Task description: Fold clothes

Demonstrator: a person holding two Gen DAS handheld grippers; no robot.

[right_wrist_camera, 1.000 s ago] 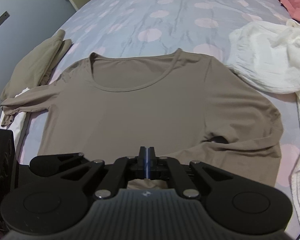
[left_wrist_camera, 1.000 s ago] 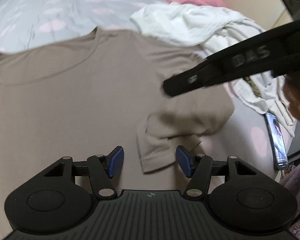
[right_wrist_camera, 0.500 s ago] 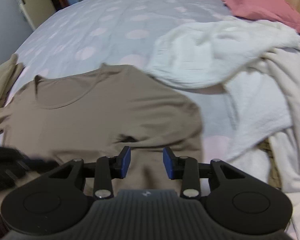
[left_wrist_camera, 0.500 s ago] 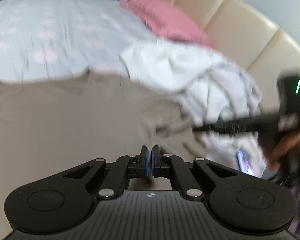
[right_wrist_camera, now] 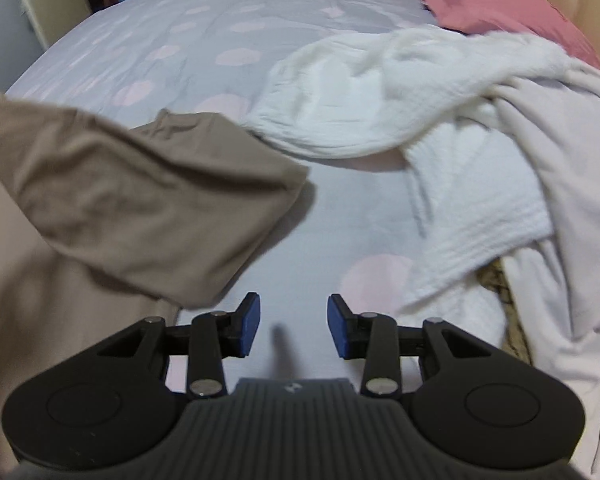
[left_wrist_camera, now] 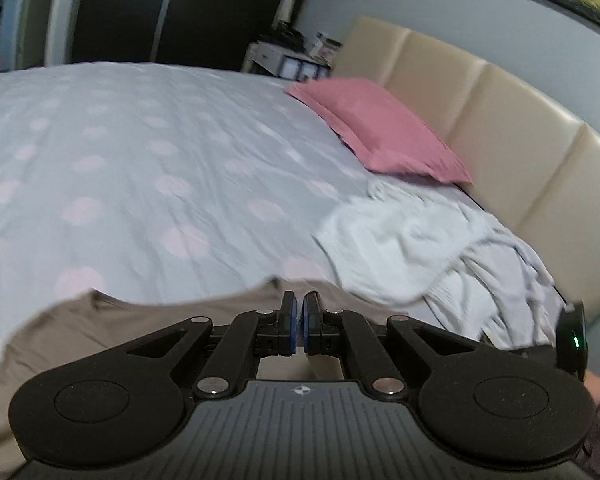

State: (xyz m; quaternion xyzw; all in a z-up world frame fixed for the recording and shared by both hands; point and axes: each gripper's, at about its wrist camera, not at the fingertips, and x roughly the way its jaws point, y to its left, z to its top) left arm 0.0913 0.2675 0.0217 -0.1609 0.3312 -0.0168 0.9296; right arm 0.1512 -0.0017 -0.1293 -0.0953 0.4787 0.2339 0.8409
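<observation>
Taupe top (right_wrist_camera: 140, 196) lies on the bed (left_wrist_camera: 148, 152), near edge, w/ 1 side lifted off the sheet and swung over toward the middle; a pile of white laundry (right_wrist_camera: 440, 120) sits just beside it on the far side, touching its upper corner. Pink pillow (left_wrist_camera: 376, 132) further up by the headboard.

Left claw (left_wrist_camera: 299, 330): pads pressed together, pinching a thin bit of the taupe fabric, which drapes down from them in the left wrist view. Exactly which part of the top it has (sleeve or side hem) I can't tell, the claw body hides it. Right claw (right_wrist_camera: 293, 326): pads spread, nothing between them, only bare sheet below, just beside the lifted flap. Its pads were opening within the last sec.

Handling, my read: thin stretchy knit, very light, fully limp, so it sags and folds wherever it isn't held, and it will drag the lower layer along if pulled fast. Not fragile, not slippery on cotton sheet. Best holds are edges & seams: sleeve cuff, shoulder seam, bottom hem corners. A pinch mid-panel just bunches it. Probably 1 sleeve/side fold in hand now; the rest of the folding looks not yet done.
</observation>
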